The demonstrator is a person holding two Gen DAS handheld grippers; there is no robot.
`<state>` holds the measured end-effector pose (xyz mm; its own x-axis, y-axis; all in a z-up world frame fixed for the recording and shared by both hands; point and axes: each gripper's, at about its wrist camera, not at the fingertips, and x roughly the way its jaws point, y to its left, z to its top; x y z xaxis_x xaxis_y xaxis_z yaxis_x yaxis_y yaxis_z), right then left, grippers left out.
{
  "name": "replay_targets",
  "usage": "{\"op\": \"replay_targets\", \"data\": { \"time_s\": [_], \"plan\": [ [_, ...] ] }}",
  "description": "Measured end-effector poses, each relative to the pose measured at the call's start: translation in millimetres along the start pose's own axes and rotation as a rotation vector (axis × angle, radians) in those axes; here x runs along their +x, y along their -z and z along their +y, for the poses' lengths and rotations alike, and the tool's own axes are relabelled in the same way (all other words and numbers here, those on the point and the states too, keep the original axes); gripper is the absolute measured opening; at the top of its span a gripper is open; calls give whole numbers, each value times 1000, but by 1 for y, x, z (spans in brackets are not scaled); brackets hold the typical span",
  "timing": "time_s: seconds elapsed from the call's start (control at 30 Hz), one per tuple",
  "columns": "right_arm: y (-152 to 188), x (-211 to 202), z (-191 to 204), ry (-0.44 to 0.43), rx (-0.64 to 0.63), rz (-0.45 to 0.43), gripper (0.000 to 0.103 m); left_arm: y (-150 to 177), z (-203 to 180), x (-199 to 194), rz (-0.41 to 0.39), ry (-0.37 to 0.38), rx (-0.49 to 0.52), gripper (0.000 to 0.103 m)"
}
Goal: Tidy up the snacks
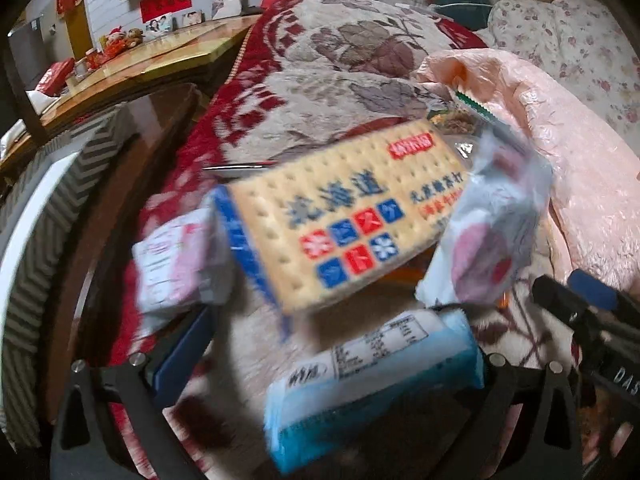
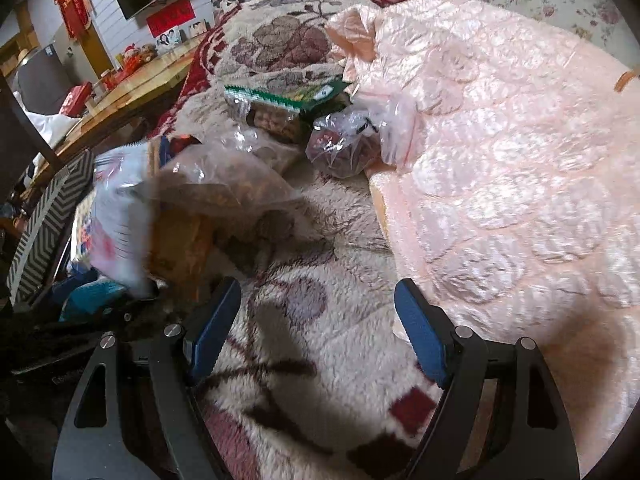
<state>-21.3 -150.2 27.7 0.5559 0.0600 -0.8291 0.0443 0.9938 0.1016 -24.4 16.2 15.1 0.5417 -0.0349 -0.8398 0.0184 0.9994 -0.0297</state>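
Left gripper (image 1: 320, 364), jaws spread wide, straddles a light-blue plastic-wrapped snack packet (image 1: 372, 384); a cream cracker box with blue edging (image 1: 344, 216) lies at 12 o'clock beyond it, likely next for sorting. Right gripper (image 2: 316, 328) hangs open and empty over the floral fleece blanket (image 2: 320, 380).

The right gripper (image 2: 316, 328) hangs low with its blue-padded fingers (image 2: 420, 336) spread wide, nothing between them. The left gripper (image 1: 320, 364) also stands wide; only one blue finger (image 1: 180, 360) shows clearly.
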Motion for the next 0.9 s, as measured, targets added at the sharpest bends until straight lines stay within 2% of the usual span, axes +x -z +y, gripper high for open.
{"op": "replay_targets", "data": {
  "time_s": [0.07, 0.2, 0.4, 0.67, 0.9],
  "plan": [
    [-3, -3, 0, -4, -10, -7, 80, 0, 2, -12, -13, 17, 6, 103],
    [-5, -8, 1, -21, -16, -8, 80, 8, 14, -39, -39, -1, 29, 103],
    [4, -18, 3, -75, -19, -1, 80, 17, 44, -59, -28, 10, -28, 103],
    [5, -24, 21, -118, -94, -18, 80, 18, 45, -66, -40, 73, 10, 103],
    [7, -26, 31, -143, -142, -19, 80, 21, 55, -62, -4, 69, -3, 103]
  ]
}}
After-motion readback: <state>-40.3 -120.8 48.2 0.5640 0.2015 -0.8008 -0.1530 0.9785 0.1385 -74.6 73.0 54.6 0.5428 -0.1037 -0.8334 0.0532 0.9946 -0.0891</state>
